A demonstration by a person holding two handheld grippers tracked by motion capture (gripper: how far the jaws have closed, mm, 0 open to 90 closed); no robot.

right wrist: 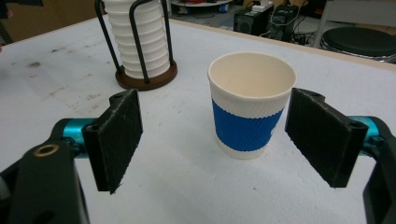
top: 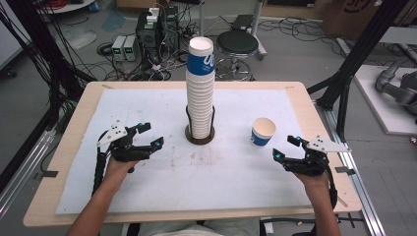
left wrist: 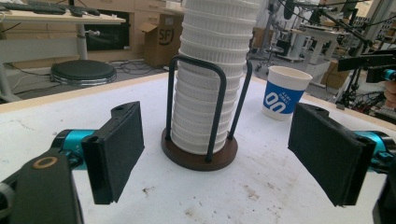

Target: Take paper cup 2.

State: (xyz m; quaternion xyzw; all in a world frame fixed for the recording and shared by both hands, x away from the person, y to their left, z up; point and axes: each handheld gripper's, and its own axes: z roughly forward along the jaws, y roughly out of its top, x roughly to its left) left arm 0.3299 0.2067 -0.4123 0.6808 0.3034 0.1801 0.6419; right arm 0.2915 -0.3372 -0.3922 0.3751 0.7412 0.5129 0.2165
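Mid-worktop (top: pixel 147 105): cup stack (top: pixel 200 93) upright in wire holder (top: pixel 199 132) on round brown base. Single cup (top: pixel 263 131), white w/ blue band, stands upright right of the stack, well apart from it, mouth up, empty. Right tool (top: pixel 284 147) sits just beside the cup on the near-right, jaws wide, nothing btwn pads; cup (right wrist: pixel 251 109) is ahead of the pads, not touching. Left tool (top: pixel 150 135) left of the holder, jaws wide too, empty, aimed at the stack (left wrist: pixel 210 79); not touching. Both hands come in from the near edge.
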